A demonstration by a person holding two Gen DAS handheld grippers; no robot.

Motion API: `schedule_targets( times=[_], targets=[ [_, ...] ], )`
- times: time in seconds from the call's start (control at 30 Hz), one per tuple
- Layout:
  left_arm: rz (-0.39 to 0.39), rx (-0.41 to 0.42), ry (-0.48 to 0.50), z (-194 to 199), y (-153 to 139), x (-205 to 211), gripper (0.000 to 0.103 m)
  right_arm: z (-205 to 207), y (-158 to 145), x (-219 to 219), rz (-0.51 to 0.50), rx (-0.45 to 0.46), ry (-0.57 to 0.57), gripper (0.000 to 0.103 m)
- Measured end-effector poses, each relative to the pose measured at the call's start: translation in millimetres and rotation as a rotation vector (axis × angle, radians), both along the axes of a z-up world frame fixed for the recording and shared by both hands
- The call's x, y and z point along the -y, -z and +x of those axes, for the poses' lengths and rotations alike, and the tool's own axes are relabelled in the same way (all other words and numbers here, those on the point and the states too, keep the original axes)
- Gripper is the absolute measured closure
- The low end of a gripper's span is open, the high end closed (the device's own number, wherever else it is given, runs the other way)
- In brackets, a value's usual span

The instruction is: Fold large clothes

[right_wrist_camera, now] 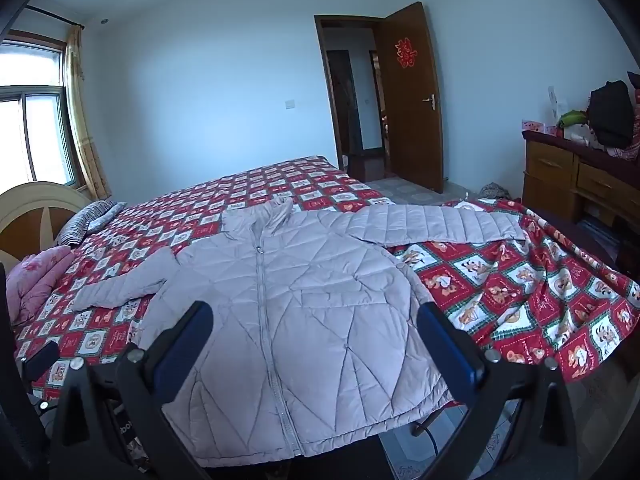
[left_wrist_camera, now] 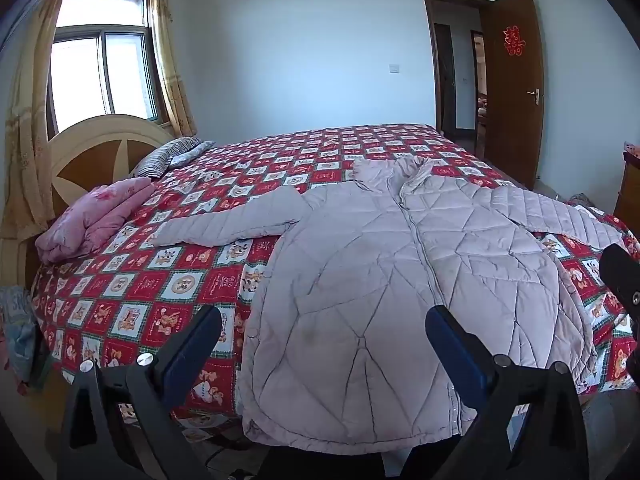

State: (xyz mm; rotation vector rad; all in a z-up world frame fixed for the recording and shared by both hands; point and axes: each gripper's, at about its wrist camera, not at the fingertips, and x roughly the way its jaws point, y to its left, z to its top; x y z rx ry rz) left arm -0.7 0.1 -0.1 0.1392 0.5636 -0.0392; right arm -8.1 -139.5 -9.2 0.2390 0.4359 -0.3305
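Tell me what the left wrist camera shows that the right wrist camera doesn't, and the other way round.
Only the left wrist view shows the pale cloth bundle hanging beside the headboard. Only the right wrist view shows the wooden dresser with a black bag on top. Both show the quilted lilac jacket spread zipped and sleeves out on the red patchwork bedspread, the folded pink quilt, the open brown door, and an open tool in front.

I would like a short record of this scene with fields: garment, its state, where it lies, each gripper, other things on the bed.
garment: quilted jacket
state: zipped, front up, sleeves spread, unfolded
place: bed, hem over the near edge
left gripper: open, holding nothing
right gripper: open, holding nothing
also on bed: pink bedding, striped pillow
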Motion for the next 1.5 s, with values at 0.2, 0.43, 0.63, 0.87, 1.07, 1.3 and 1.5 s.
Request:
schedule_targets(
  times=[0.2, 0.43, 0.63, 0.87, 1.07, 1.3, 1.5],
  targets=[
    [0.013, 0.021, -0.004, -3.8, 9.9, 17.6, 0.001, 3.9, -2.6, 0.8, -0.009, 0.000, -0.004, 0.000],
    [-0.027, -0.010, 0.013, 1.1, 5.2, 0.2, 0.001, -3.5, 6.4, 11.6, 0.006, 0.007, 0.009, 0.000],
    [-0.018, -0.003, 0.011, -0.2, 4.7, -0.2, 0.001, 2.0, 6.8, 7.5, 0.002, -0.016, 0.003, 0.000],
    [0.100, 0.091, -0.096, -5.4, 2.6, 2.4, 0.001, 2.6, 7.5, 6.2, -0.009, -0.022, 0.007, 0.000],
    [0.080, 0.109, -0.123, -5.7, -2.6, -5.4, 0.001, 5.3, 8.3, 5.7, 0.004, -0.036, 0.002, 0.000],
    [0.122, 0.127, -0.155, -8.9, -3.2, -1.8, 0.001, 6.4, 9.7, 6.0, 0.001, -0.044, 0.005, 0.000],
    [0.142, 0.131, -0.171, -8.5, -2.5, -1.9, 0.001, 5.9, 10.4, 6.0, 0.004, -0.047, 0.004, 0.000]
  ],
)
